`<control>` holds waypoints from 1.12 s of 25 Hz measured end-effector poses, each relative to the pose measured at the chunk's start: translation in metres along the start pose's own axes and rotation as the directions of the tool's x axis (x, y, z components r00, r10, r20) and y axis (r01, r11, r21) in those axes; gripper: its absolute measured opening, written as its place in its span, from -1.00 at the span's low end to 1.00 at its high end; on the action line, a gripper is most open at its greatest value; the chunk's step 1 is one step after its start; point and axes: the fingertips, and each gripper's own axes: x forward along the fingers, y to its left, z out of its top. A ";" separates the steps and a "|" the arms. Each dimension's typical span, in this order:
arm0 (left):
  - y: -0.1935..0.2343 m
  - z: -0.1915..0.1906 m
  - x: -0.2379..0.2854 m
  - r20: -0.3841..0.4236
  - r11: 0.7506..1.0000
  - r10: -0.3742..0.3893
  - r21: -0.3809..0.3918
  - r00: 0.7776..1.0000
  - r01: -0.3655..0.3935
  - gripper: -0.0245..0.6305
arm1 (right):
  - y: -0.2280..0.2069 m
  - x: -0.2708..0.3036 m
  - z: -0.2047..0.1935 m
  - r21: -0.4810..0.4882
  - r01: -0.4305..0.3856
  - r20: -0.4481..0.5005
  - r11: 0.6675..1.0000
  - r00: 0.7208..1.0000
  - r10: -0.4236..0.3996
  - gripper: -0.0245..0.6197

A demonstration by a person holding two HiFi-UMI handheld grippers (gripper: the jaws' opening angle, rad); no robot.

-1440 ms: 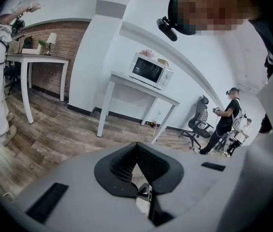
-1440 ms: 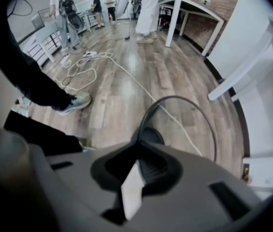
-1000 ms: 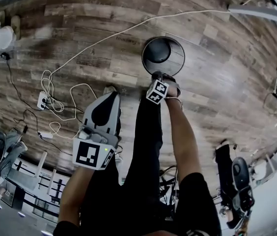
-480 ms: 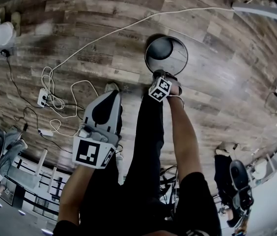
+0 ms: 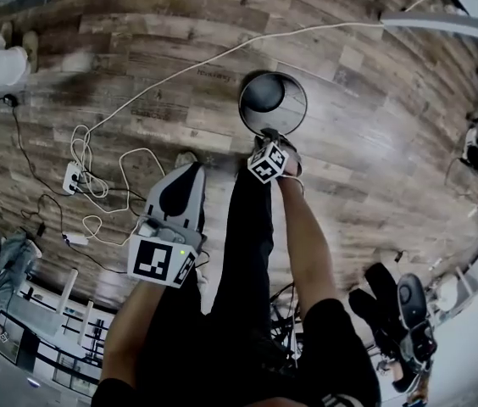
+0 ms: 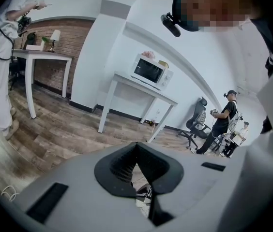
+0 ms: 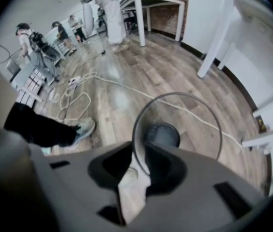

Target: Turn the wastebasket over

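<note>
The wastebasket is a dark wire-mesh bin. It stands upright on the wooden floor, mouth up, with its dark bottom visible through the ring of the rim. My right gripper points steeply down over the near rim. Its jaws are opening, and the thin rim wire runs between them with a gap on each side. In the right gripper view this gripper has both pads off the wire. My left gripper hangs near my left leg, away from the basket. Its tips meet and hold nothing.
A white cable crosses the floor behind the basket to a coil and a power strip at the left. White table legs stand at the far right. My shoe is left of the basket. Other people stand further off.
My right gripper has risen a little off the basket's near rim and rolled, and its grip on the rim has loosened. The left gripper has stayed put.
</note>
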 end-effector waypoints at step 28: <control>-0.155 0.189 -0.160 0.161 0.988 -0.117 0.122 0.980 0.098 -0.82 | -0.028 -0.495 0.108 0.735 -0.074 0.472 0.674 0.769 -0.431 -0.82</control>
